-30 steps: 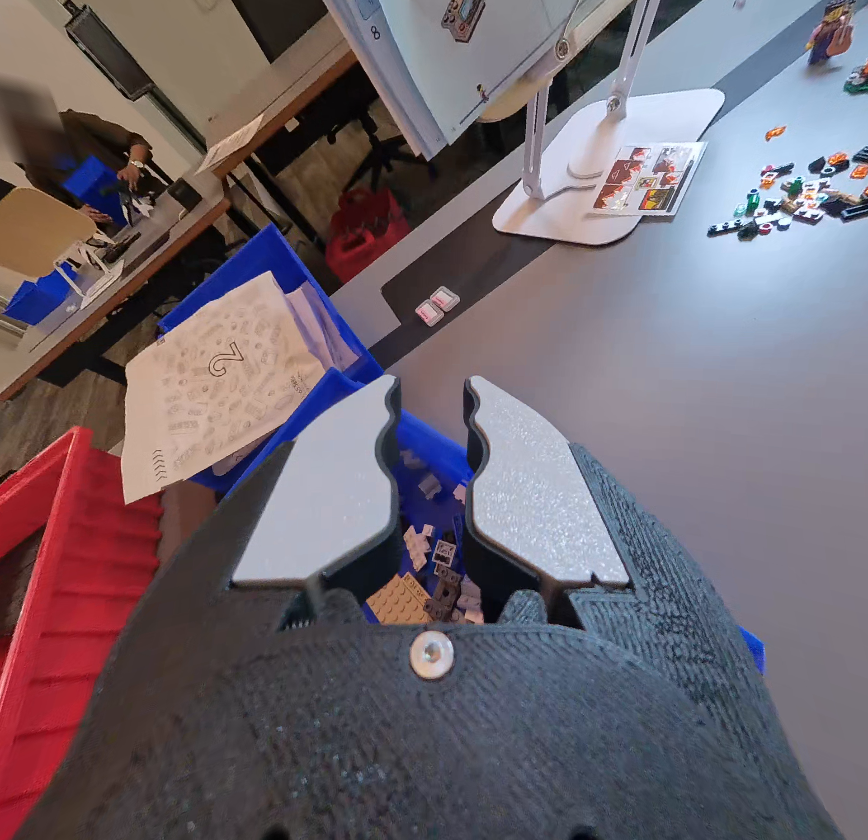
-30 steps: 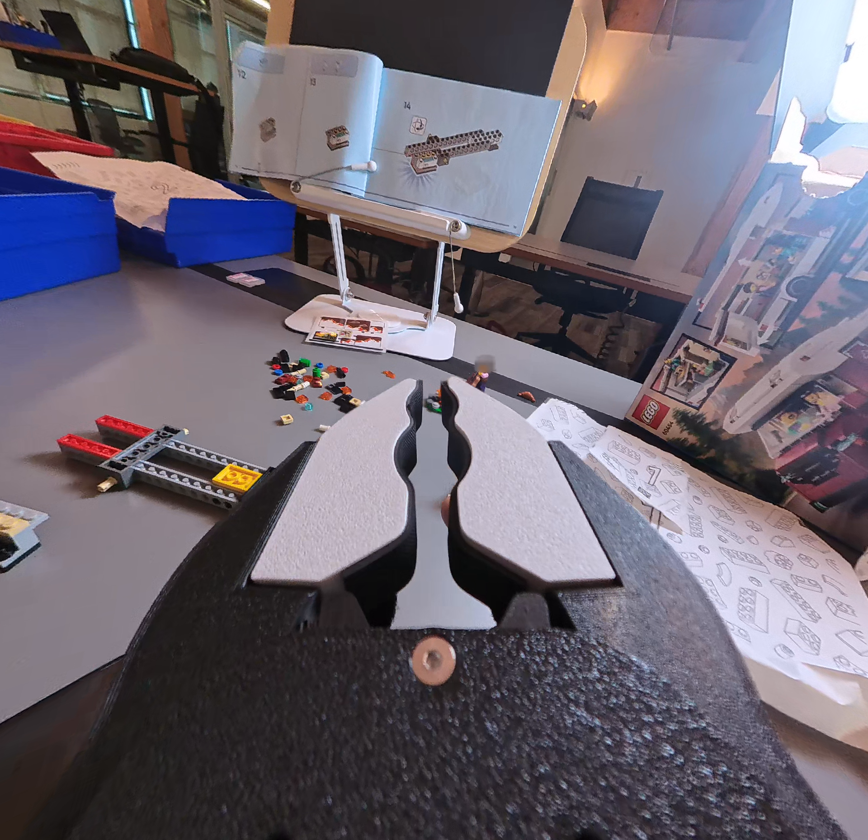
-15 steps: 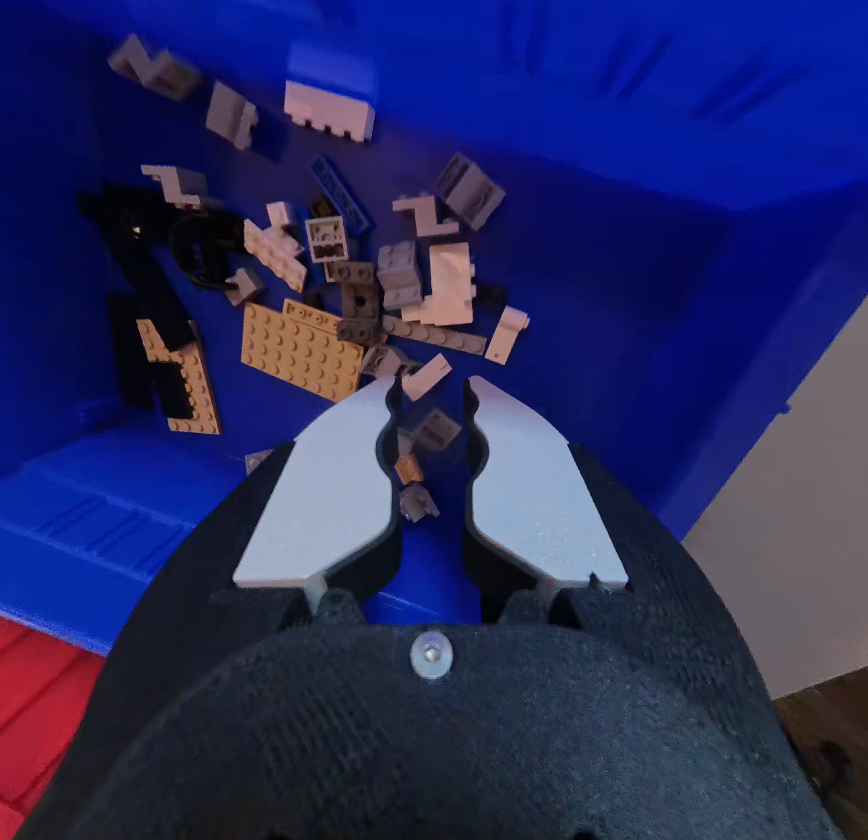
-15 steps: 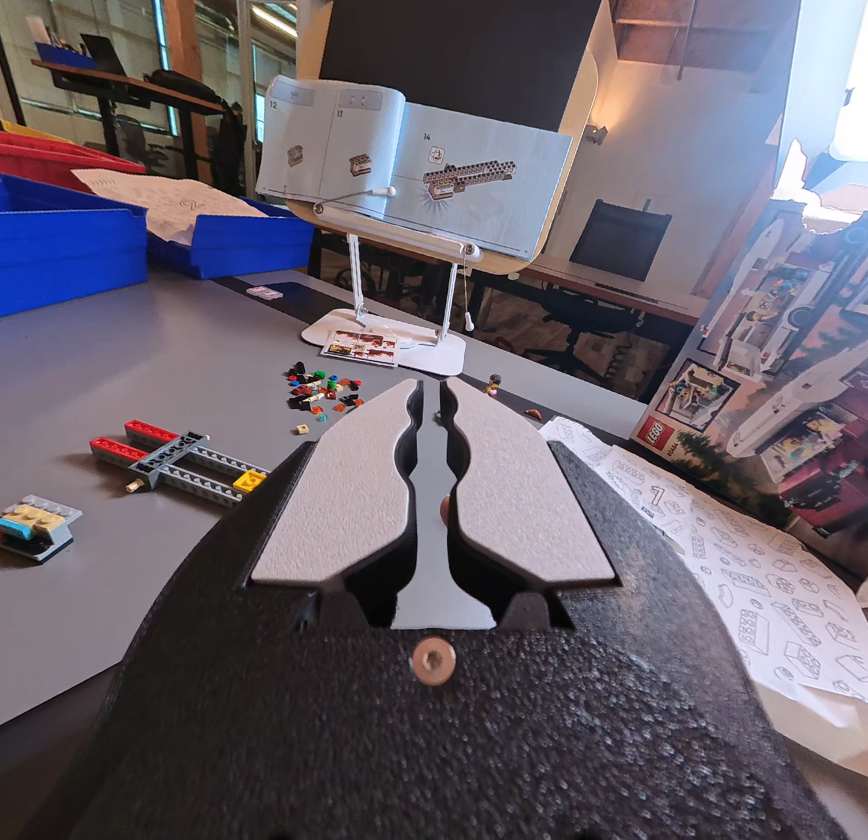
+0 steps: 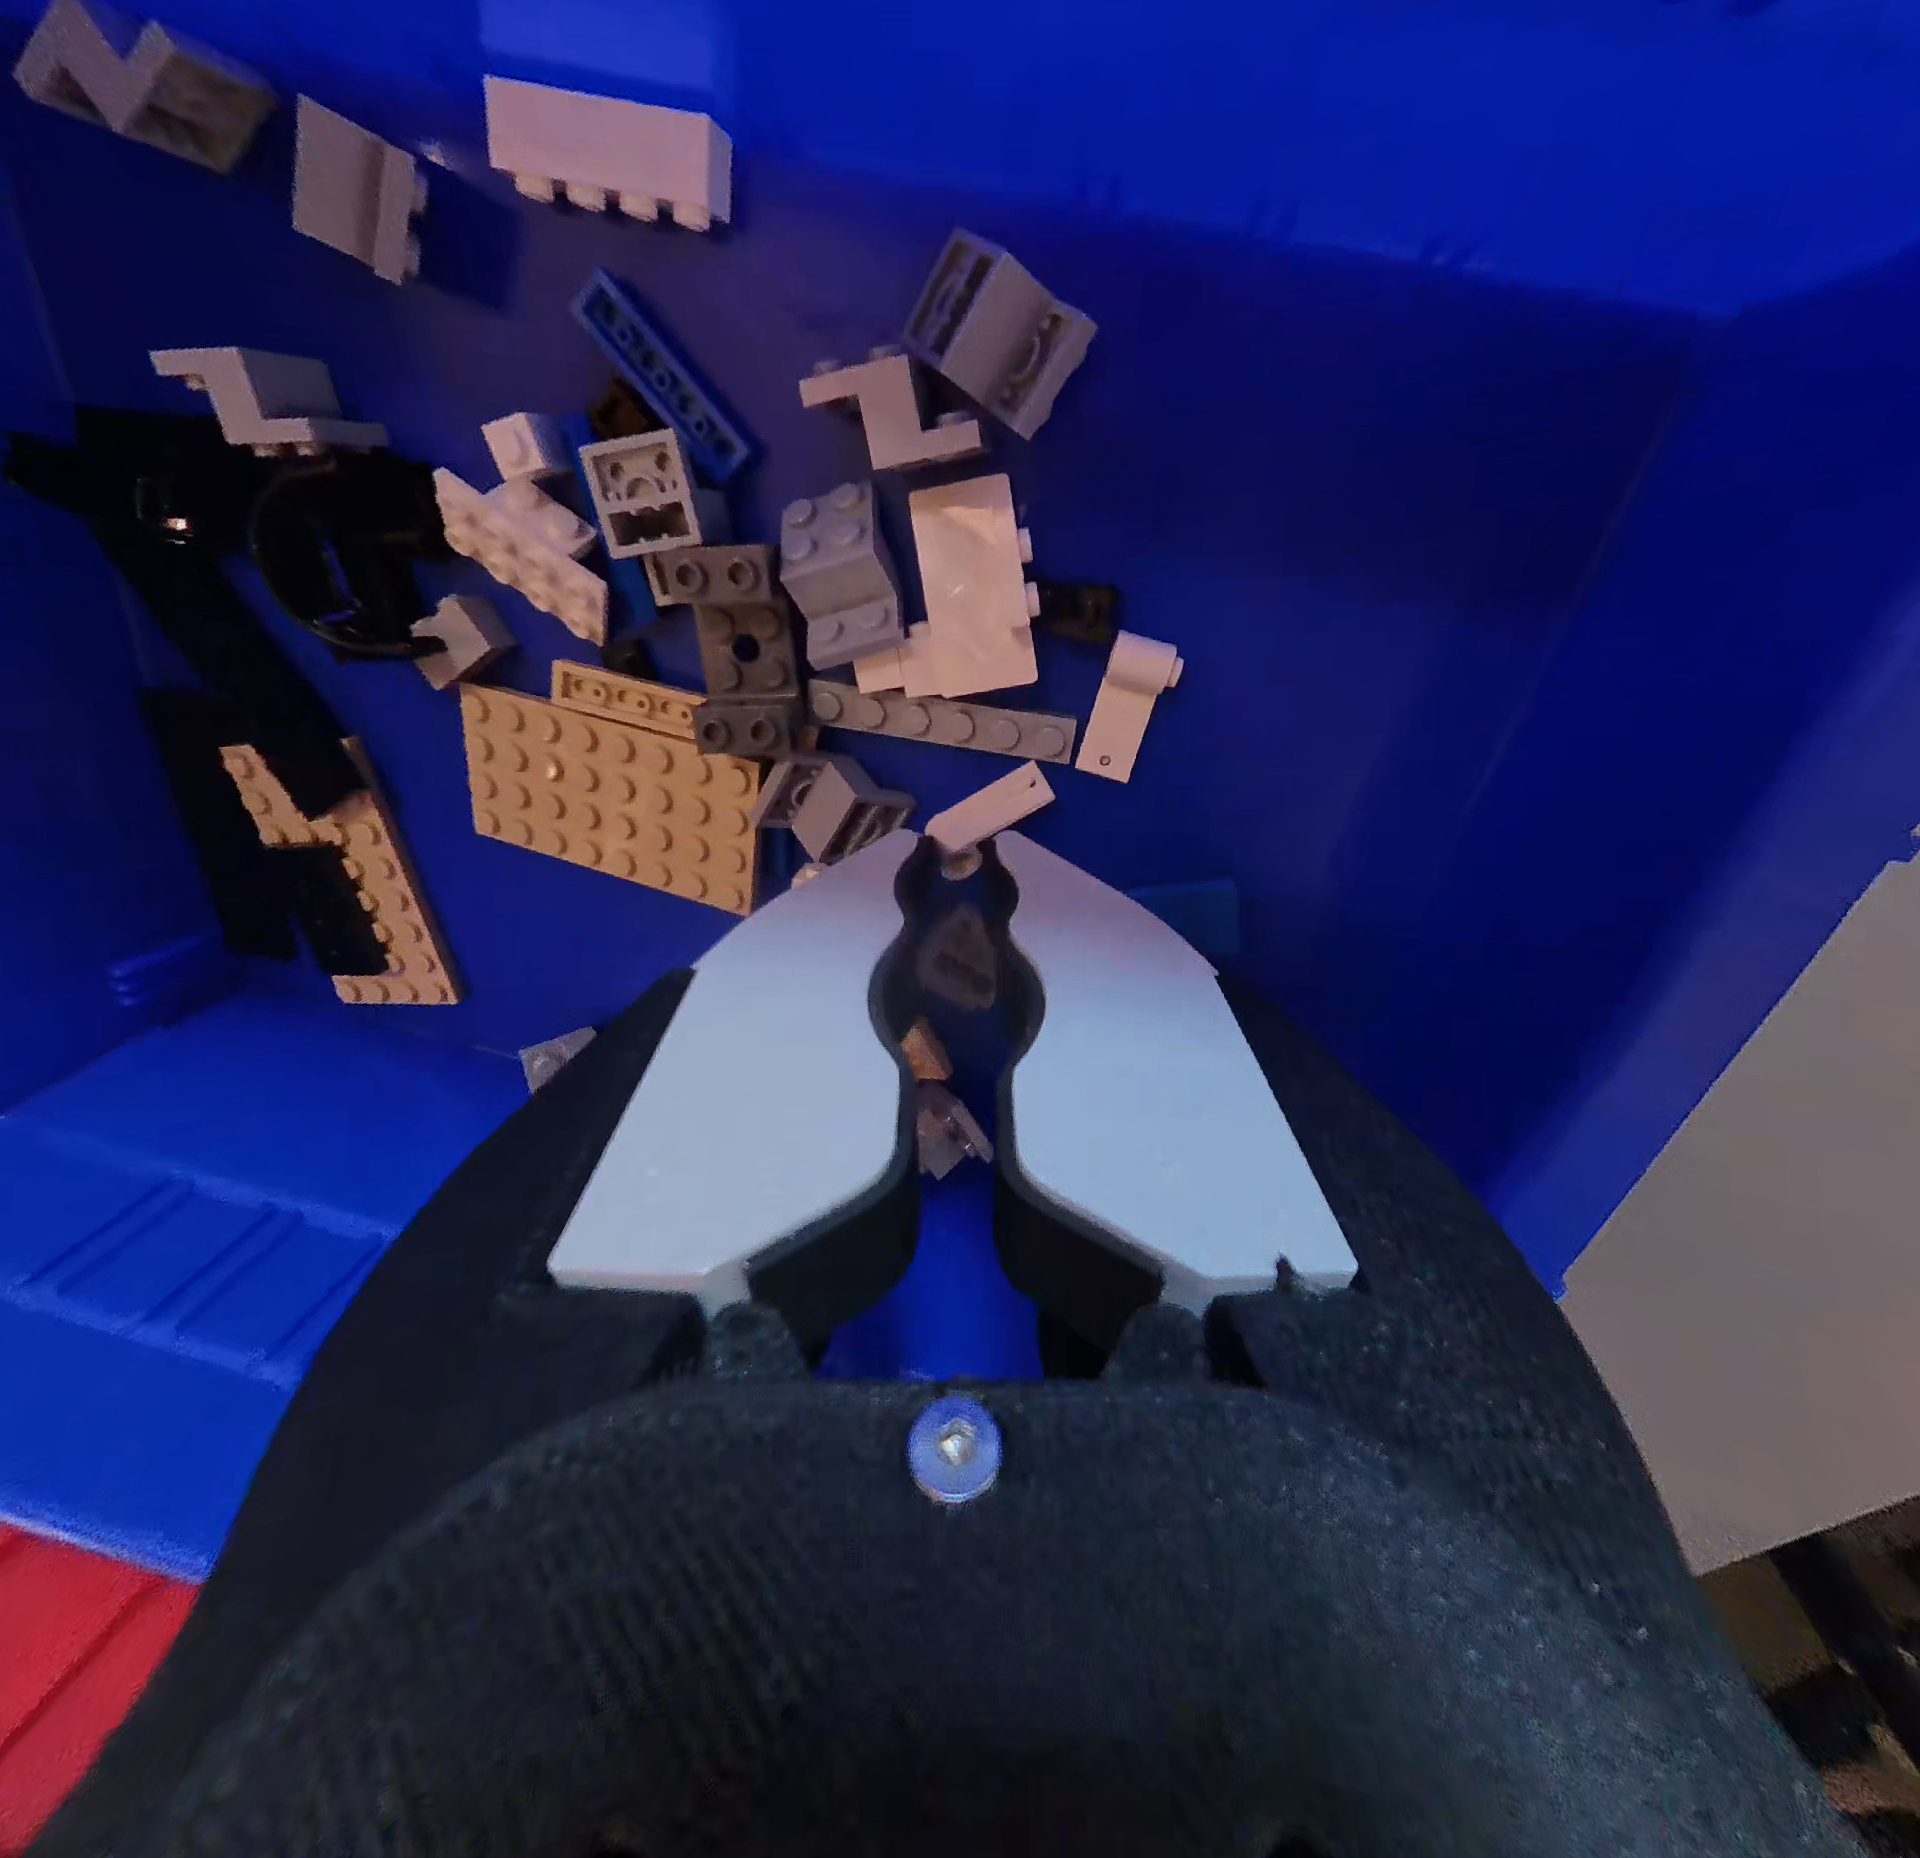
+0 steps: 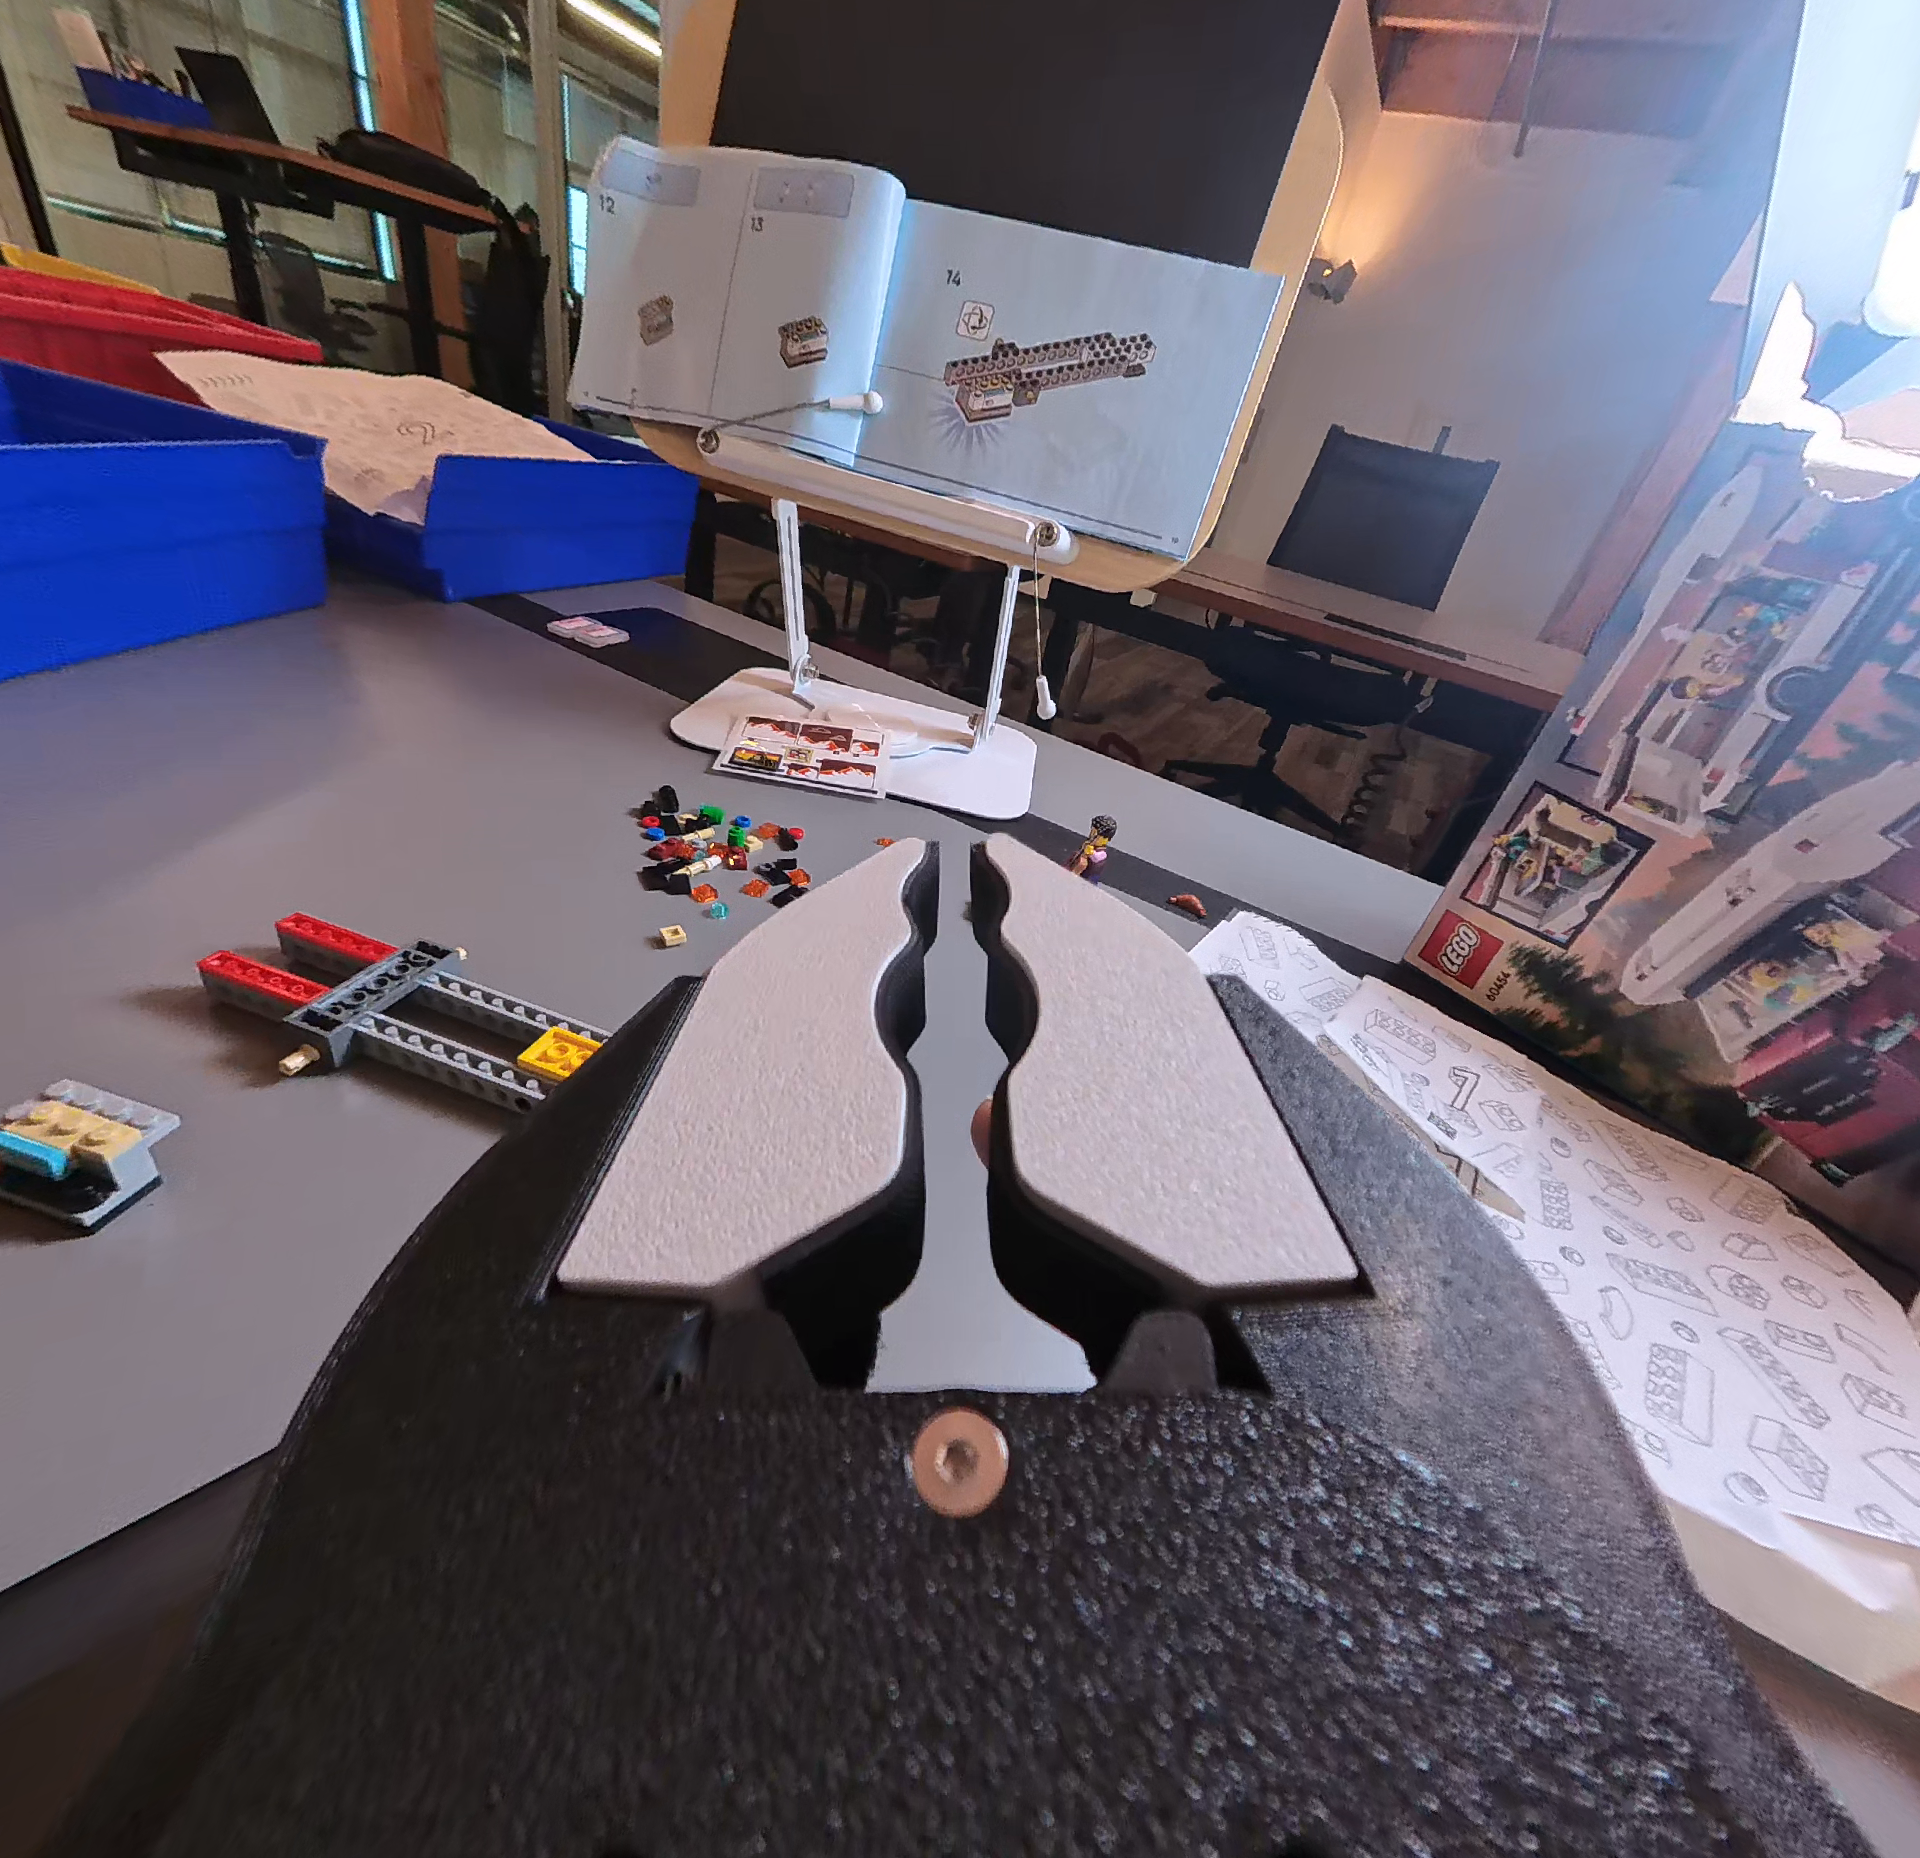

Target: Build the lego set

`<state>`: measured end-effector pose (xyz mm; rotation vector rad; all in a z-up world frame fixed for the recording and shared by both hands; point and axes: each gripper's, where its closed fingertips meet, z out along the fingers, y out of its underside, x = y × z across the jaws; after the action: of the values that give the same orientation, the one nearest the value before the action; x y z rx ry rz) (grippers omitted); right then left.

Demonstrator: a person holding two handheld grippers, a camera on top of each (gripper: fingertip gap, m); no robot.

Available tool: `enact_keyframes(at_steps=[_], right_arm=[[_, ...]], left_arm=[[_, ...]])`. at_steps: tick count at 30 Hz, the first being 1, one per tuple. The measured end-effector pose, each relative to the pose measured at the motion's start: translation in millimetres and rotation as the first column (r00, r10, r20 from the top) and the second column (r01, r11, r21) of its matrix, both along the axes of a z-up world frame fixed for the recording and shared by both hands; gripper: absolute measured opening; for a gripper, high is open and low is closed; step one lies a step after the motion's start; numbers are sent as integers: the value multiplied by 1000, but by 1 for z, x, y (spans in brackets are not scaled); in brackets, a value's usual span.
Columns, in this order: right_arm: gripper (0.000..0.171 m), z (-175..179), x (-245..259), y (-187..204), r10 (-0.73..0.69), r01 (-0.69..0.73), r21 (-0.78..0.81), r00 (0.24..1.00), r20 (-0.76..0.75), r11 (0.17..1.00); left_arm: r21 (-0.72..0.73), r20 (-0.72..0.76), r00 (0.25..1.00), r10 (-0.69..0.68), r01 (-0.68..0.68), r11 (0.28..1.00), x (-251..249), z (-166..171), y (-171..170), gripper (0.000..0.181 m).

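Note:
In the left wrist view my left gripper [image 5: 956,852] is down inside a blue bin [image 5: 1455,561] of loose Lego pieces. Its tips are closed on a small light grey piece [image 5: 961,860], just below a white tile [image 5: 992,798]. A dark grey piece [image 5: 951,961] shows in the gap behind the tips. A tan plate [image 5: 613,780] lies to the left. In the right wrist view my right gripper [image 6: 956,858] is shut and hovers above the grey table [image 6: 312,769]. A red and grey beam assembly [image 6: 395,998] and a small sub-assembly [image 6: 78,1148] lie to its left.
An instruction booklet [image 6: 904,343] stands open on a white stand behind a scatter of small pieces [image 6: 717,852] and a minifigure [image 6: 1096,842]. The set box [image 6: 1714,821] and a printed paper bag [image 6: 1610,1237] are at the right. Blue bins [image 6: 156,530] sit at the left. My hands' fingertips stand some 60 cm from each other. From the left gripper's tips to the tan plate [image 5: 613,780] is close to 6 cm. The small sub-assembly [image 6: 78,1148] lies around 20 cm away from my right fingertips.
My left gripper swung from above the table down into the blue bin, went deeper, and its fingers closed from wide open onto a small piece. The right gripper tilted slightly and stayed shut.

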<state>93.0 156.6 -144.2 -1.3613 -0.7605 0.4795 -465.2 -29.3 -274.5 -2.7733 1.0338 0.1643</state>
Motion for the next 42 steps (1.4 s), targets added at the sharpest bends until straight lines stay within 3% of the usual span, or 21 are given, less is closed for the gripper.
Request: enact_keyframes(at_steps=[7, 9, 11, 13, 15, 17, 19, 22, 25, 26, 28, 33, 36, 38, 42], right_arm=[[5, -4, -3, 0, 3, -3, -7, 1000, 15, 1000], [5, -5, -4, 0, 2, -2, -8, 1000, 20, 1000], [5, -6, -5, 0, 2, -2, -11, 1000, 21, 1000], [5, -7, -5, 1, 3, -3, -13, 1000, 23, 1000], [5, -8, -6, 1, 4, -4, -14, 1000, 25, 1000], [5, -9, -7, 0, 7, -6, -14, 1000, 28, 1000], [5, -8, -7, -1, 9, -9, -11, 1000, 29, 1000], [5, -7, -7, -2, 16, -16, -9, 1000, 24, 1000], [5, -5, -8, -4, 26, -26, -4, 999, 20, 1000], [5, -5, -9, -5, 32, -32, -1, 999, 20, 999], [5, -4, -12, -9, 60, -60, 3, 998, 20, 998], [4, -7, -27, -27, 190, -190, -7, 981, 46, 982], [5, -12, -38, -39, 268, -266, -43, 962, 45, 963], [4, -10, -46, -49, 329, -331, -94, 944, -35, 939], [7, -16, -79, -68, 467, -495, -265, 869, -167, 827]], left_arm=[[134, -7, 1000, -4, 5, 991, -5, 22, 4, 9], [209, 64, 998, -24, 10, 978, 5, 33, 8, 9], [319, 252, 964, -83, -1, 948, 32, 54, 14, 10], [441, 483, 851, -208, -31, 897, 66, 87, 15, 9], [534, 647, 677, -350, -74, 843, 95, 124, 10, 9], [587, 734, 492, -468, -114, 801, 115, 155, -1, 9], [628, 754, 353, -554, -141, 765, 129, 175, -10, 9], [665, 743, 227, -630, -148, 732, 150, 190, -20, 8], [690, 723, 176, -668, -140, 710, 172, 194, -21, 8], [697, 716, 182, -674, -140, 703, 180, 194, -18, 8], [718, 692, 263, -672, -154, 679, 195, 191, -4, 8], [824, 500, 630, -595, -136, 550, 243, 171, 47, 9], [868, 405, 705, -582, -97, 486, 285, 161, 66, 9], [891, 347, 749, -565, -76, 447, 311, 153, 79, 9], [945, 151, 823, -548, 43, 325, 353, 136, 95, 9]])
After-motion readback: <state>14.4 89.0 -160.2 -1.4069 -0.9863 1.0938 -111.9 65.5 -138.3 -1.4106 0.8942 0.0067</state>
